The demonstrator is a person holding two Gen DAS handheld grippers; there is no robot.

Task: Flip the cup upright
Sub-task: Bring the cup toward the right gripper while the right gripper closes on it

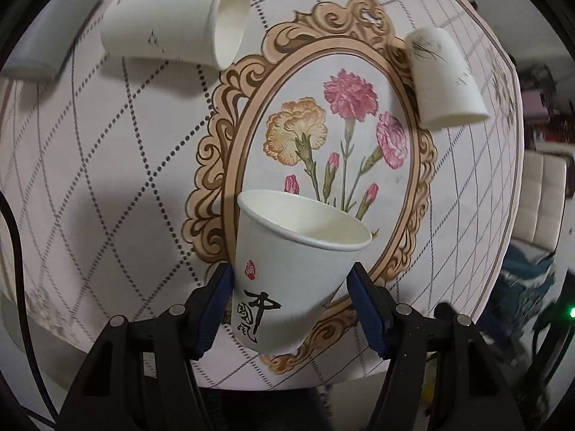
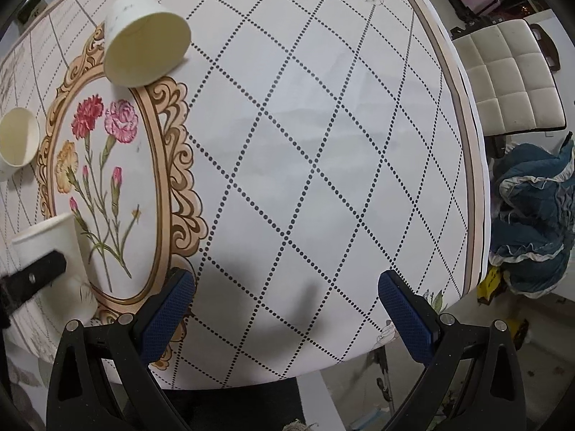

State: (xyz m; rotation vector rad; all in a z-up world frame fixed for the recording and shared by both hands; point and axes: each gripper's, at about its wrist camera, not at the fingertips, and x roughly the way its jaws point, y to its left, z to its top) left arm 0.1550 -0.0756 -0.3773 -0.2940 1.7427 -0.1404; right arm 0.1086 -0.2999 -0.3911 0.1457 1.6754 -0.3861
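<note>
My left gripper [image 1: 291, 301] is shut on a white paper cup [image 1: 287, 269] with black calligraphy and a red stamp. The cup is held nearly upright, mouth up and tilted a little, above the flower oval of the tablecloth. It also shows at the left edge of the right wrist view [image 2: 54, 262], with a left finger [image 2: 36, 276] across it. A second paper cup [image 1: 172, 21] [image 2: 18, 140] lies on its side at the far left. A third cup [image 1: 445, 75] [image 2: 143, 43] lies tipped over at the far right of the oval. My right gripper [image 2: 287, 309] is open and empty over the bare cloth.
The table [image 2: 323, 143] wears a white cloth with dotted diamond lines and an ornate flower frame [image 1: 334, 151]. Its right edge [image 2: 474, 179] drops off to a padded white chair [image 2: 510, 75] and a heap of blue fabric [image 2: 535, 215]. A grey cylinder [image 1: 46, 36] lies far left.
</note>
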